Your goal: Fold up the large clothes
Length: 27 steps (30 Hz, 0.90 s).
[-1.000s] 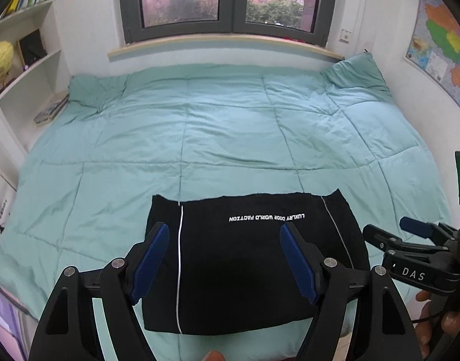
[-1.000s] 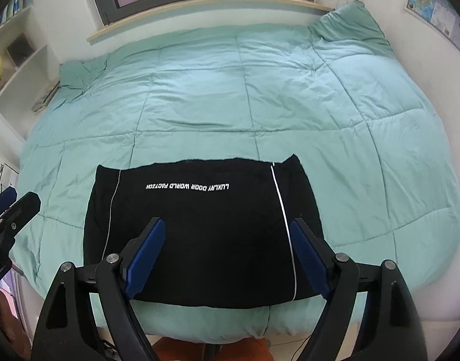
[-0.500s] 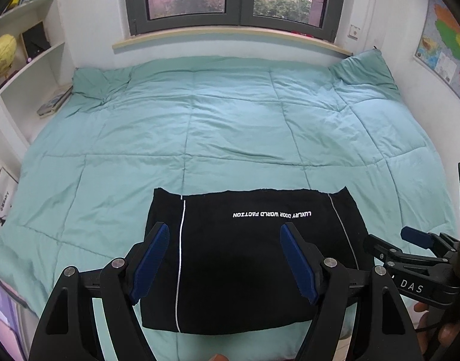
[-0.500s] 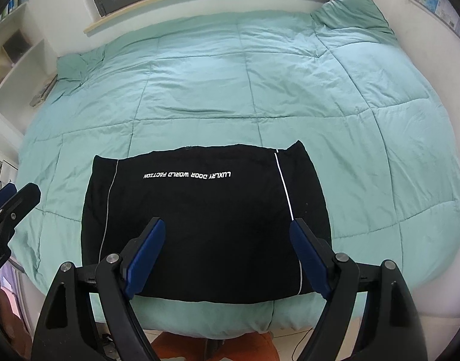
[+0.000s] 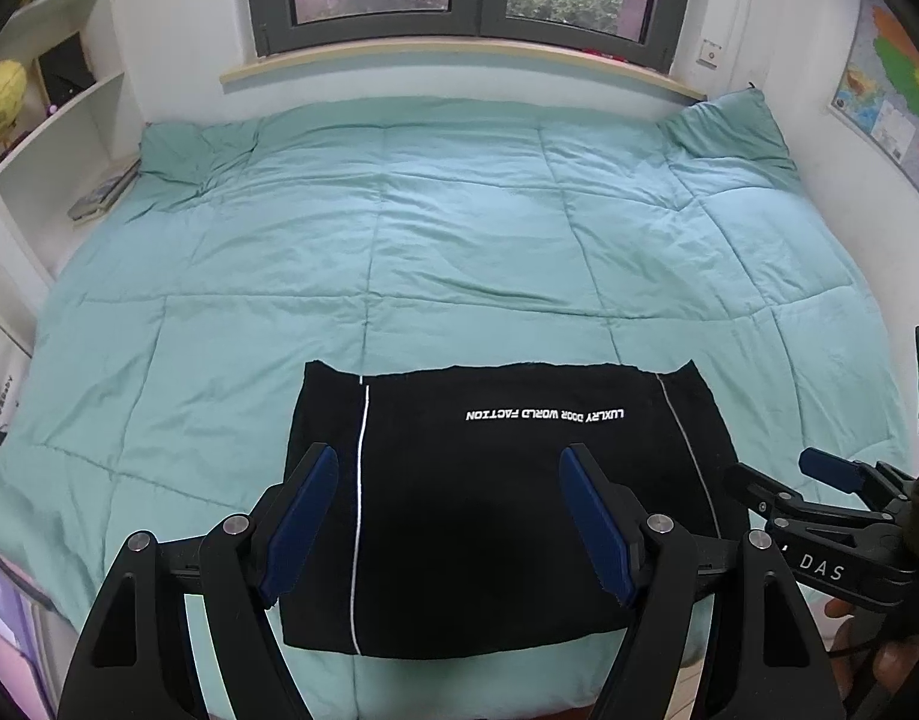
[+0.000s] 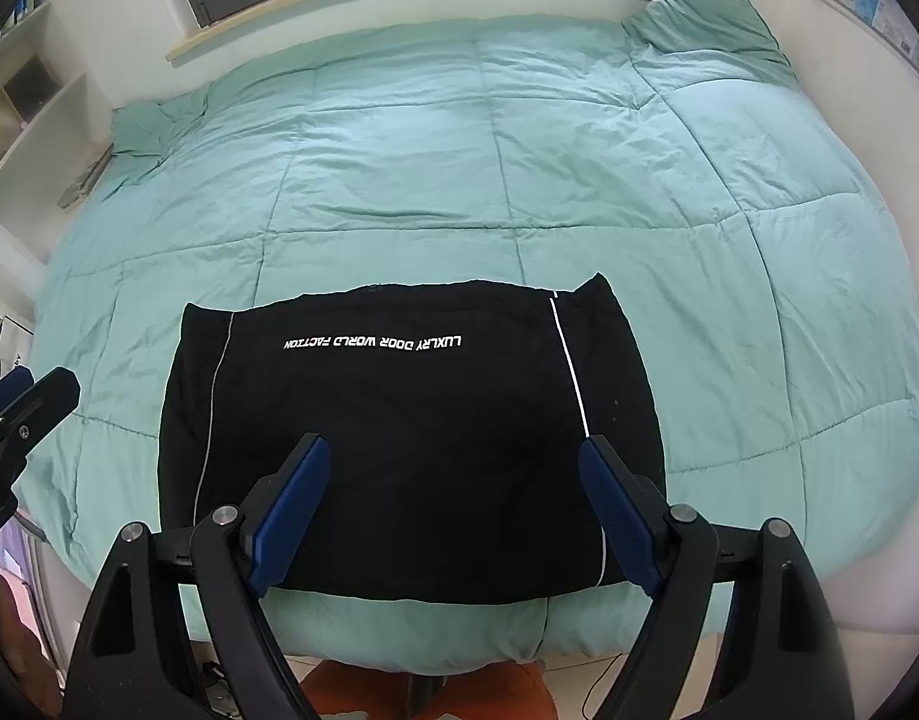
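A black garment with white stripes and white lettering lies folded into a flat rectangle at the near edge of the bed; it also shows in the right wrist view. My left gripper is open and empty, held above the garment's near part. My right gripper is open and empty, also above the garment's near edge. The right gripper shows at the right of the left wrist view, and the left gripper's tip at the left edge of the right wrist view.
A teal quilt covers the whole bed. A pillow lies at the far right corner. White shelves stand on the left, a window sill behind, a wall map on the right. The floor shows below the bed's near edge.
Both grippers have drawn back and up a little from the bed, so the garment looks smaller and farther away. The garment has not moved. Both stay open.
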{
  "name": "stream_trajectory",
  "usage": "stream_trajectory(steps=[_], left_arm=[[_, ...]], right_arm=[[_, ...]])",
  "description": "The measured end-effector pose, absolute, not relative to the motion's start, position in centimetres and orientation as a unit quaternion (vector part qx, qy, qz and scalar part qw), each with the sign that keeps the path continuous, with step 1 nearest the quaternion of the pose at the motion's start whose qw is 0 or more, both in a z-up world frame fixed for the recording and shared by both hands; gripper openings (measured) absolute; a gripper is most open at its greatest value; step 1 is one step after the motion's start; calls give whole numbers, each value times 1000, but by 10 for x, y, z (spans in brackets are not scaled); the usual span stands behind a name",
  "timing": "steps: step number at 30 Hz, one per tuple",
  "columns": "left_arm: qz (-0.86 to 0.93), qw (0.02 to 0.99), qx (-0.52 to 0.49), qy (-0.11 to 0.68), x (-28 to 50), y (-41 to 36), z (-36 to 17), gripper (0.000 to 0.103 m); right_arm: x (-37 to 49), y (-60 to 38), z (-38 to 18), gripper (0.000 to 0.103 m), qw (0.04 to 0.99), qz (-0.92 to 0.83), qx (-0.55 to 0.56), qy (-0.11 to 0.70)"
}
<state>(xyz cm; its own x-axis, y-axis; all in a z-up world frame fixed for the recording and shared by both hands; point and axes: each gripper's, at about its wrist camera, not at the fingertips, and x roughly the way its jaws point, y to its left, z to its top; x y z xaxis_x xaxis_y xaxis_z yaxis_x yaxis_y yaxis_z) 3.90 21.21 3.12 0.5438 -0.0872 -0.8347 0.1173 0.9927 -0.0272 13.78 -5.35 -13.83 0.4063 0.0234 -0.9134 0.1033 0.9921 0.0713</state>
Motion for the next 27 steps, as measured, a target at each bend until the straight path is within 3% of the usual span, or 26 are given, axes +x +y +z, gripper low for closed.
stream_trajectory(steps=[27], left_arm=[[-19,896,66,439,31,203,35,77]], right_arm=[[136,-48,-147,86,829,-17,49,557]])
